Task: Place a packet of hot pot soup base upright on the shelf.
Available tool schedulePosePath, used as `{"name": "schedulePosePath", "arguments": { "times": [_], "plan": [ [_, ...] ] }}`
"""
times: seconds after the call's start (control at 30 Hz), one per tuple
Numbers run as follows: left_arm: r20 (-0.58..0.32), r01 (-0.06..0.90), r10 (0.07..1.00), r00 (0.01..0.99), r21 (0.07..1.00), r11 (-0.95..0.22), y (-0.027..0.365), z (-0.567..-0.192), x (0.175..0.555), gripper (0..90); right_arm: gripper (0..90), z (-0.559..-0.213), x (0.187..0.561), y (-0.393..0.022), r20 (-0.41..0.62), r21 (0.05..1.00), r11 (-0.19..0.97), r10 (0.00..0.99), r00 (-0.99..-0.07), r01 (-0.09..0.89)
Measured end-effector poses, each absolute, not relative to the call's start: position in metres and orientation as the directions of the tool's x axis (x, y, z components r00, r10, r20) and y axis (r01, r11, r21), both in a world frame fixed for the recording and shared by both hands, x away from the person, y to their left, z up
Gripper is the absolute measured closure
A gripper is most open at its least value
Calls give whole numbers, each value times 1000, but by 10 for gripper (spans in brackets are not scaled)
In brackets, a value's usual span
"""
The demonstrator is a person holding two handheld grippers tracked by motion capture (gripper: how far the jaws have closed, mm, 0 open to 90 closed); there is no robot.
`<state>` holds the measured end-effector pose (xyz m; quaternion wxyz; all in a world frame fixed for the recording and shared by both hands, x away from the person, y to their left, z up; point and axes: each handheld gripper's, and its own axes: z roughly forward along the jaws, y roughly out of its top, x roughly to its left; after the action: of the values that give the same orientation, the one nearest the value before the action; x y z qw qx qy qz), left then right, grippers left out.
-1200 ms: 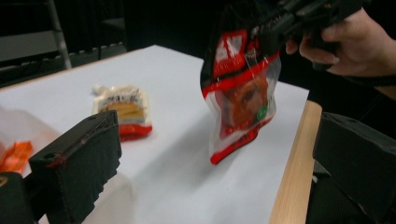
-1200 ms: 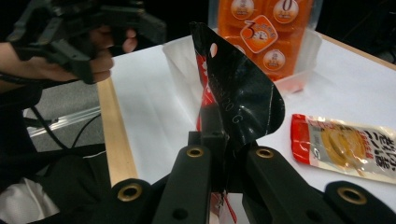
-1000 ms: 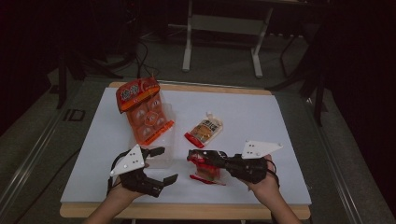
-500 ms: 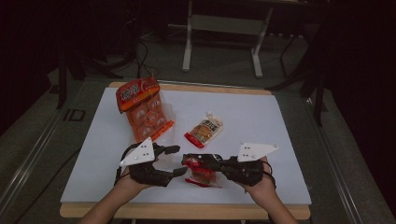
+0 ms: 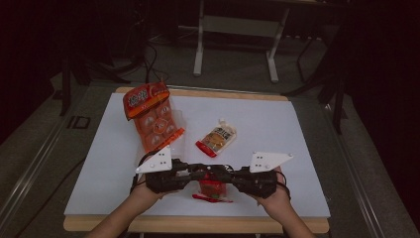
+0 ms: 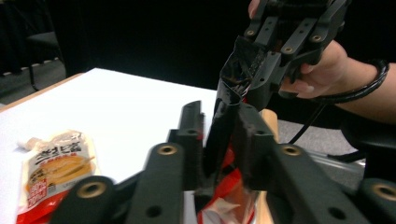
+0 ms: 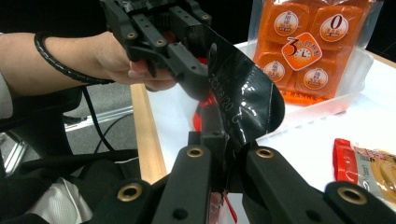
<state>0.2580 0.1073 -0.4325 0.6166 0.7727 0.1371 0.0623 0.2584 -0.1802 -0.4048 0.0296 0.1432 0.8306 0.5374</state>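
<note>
1. Red foil is what both tools pinch: a small packet (image 5: 213, 188) sits between them at the near table edge, its lower part on the table (image 5: 307, 129), its dark top flap (image 7: 247, 100) drawn up between the jaws.
2. Left gripper (image 5: 190, 174) has just been closing, and its jaws now clamp one side of the flap; the left gripper view shows the film sandwiched between its pads.
3. Right gripper (image 5: 225, 176) is closed tight on the opposite side of the same flap.
4. Risk, as I judge it: both grips sit close together on thin, glossy film. A pull apart could let the film slip from one pad rather than tear.
5. A sudden tear could spill the contents toward the person, since the packet lies just beside the wooden edge (image 7: 144, 135).
6. Just beyond, a pouch (image 5: 216, 140) lies flat, near enough for a jerking gripper to knock it.
7. Farther left, an orange multipack (image 5: 153, 119) leans in a clear tray (image 7: 327, 105), well apart from the pull line; nothing blocks the hands.
</note>
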Motion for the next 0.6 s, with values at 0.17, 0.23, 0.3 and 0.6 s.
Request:
{"name": "schedulePosePath", "arguments": {
  "times": [0.17,0.23,0.3,0.6],
  "plan": [
    [-59,115,260,964,972,-207,109,-433,260,863,899,-408,262,-183,129,902,369,269,-954,226],
    [-42,97,251,967,972,-212,110,-432,261,872,897,-408,263,-183,138,902,363,272,-953,234],
    [-32,87,247,968,973,-213,111,-430,261,876,888,-408,263,-182,135,906,355,274,-952,231],
    [15,41,273,962,979,-199,128,-420,266,878,623,-404,265,-188,130,918,317,326,-936,238]
  ]
}}
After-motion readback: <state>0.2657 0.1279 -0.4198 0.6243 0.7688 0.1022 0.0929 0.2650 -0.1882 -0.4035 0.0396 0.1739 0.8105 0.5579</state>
